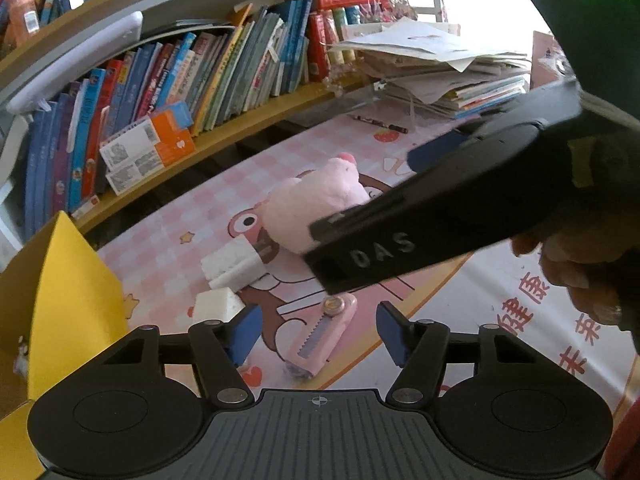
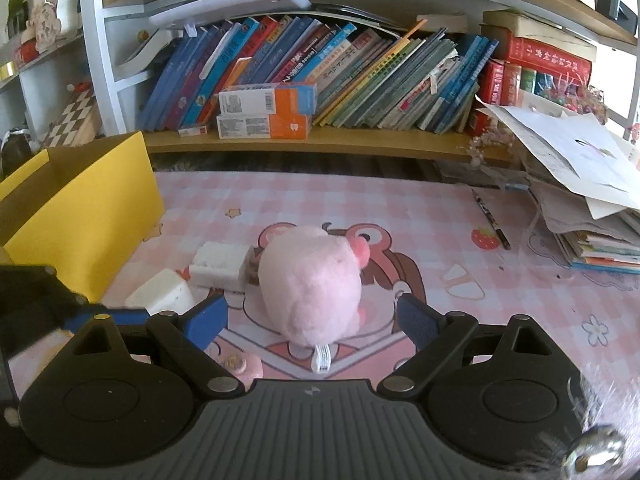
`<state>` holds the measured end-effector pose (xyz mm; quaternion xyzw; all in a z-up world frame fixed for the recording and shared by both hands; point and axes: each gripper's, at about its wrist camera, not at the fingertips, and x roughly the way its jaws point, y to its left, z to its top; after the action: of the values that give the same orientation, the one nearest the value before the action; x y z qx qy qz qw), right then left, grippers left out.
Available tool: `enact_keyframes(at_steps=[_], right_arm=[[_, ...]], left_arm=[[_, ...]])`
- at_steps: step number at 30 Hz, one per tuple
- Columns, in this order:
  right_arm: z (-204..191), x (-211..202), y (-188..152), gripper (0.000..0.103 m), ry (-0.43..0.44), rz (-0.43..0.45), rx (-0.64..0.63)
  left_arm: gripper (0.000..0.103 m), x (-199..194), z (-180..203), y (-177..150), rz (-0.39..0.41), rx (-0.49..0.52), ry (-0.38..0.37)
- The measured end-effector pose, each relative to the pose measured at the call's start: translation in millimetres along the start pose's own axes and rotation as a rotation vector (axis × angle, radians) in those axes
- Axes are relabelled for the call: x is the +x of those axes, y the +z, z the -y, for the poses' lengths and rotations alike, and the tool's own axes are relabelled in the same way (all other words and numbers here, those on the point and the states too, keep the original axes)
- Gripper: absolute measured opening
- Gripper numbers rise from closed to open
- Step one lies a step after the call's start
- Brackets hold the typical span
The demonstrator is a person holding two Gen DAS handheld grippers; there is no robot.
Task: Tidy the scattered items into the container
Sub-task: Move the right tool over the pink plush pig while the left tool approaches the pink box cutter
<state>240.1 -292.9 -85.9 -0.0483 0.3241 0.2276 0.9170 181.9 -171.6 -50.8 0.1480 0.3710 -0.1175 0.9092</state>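
Observation:
A pink plush toy (image 2: 310,284) lies on the pink checked mat. My right gripper (image 2: 316,322) is open, its blue fingers on either side of the toy's near end, apart from it. The toy (image 1: 310,200) also shows in the left wrist view, partly hidden by the right gripper's body (image 1: 440,204). My left gripper (image 1: 318,332) is open above a pink tape dispenser (image 1: 322,336) that lies between its fingers. Two white blocks (image 1: 232,266) (image 1: 218,304) lie left of the toy; they also show in the right wrist view (image 2: 219,266) (image 2: 160,294). A yellow cardboard box (image 2: 84,208) stands at the left.
A bookshelf full of books (image 2: 340,80) runs along the back, with orange-and-white cartons (image 2: 266,114) on its ledge. A stack of papers and books (image 2: 588,208) sits at the right. A pen (image 2: 490,220) lies near it on the mat (image 2: 280,200).

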Motion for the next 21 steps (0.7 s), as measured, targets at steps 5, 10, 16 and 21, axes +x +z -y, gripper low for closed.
enact_keyframes(at_steps=[5, 10, 16, 21], right_arm=[[3.0, 10.3, 4.1, 0.092, 0.01, 0.006, 0.005], [4.6, 18.3, 5.7, 0.092, 0.017, 0.003, 0.001], [7.1, 26.8, 6.2, 0.092, 0.028, -0.009, -0.004], [6.8, 34.1, 6.6, 0.092, 0.045, -0.022, -0.014]], left_arm=[[0.063, 8.6, -0.4, 0.0, -0.012, -0.003, -0.018], [0.063, 14.0, -2.0, 1.4, -0.018, -0.009, -0.03], [0.062, 20.6, -3.7, 2.5, -0.023, -0.018, -0.048], [0.062, 26.4, -5.3, 3.1, -0.03, -0.028, -0.06]])
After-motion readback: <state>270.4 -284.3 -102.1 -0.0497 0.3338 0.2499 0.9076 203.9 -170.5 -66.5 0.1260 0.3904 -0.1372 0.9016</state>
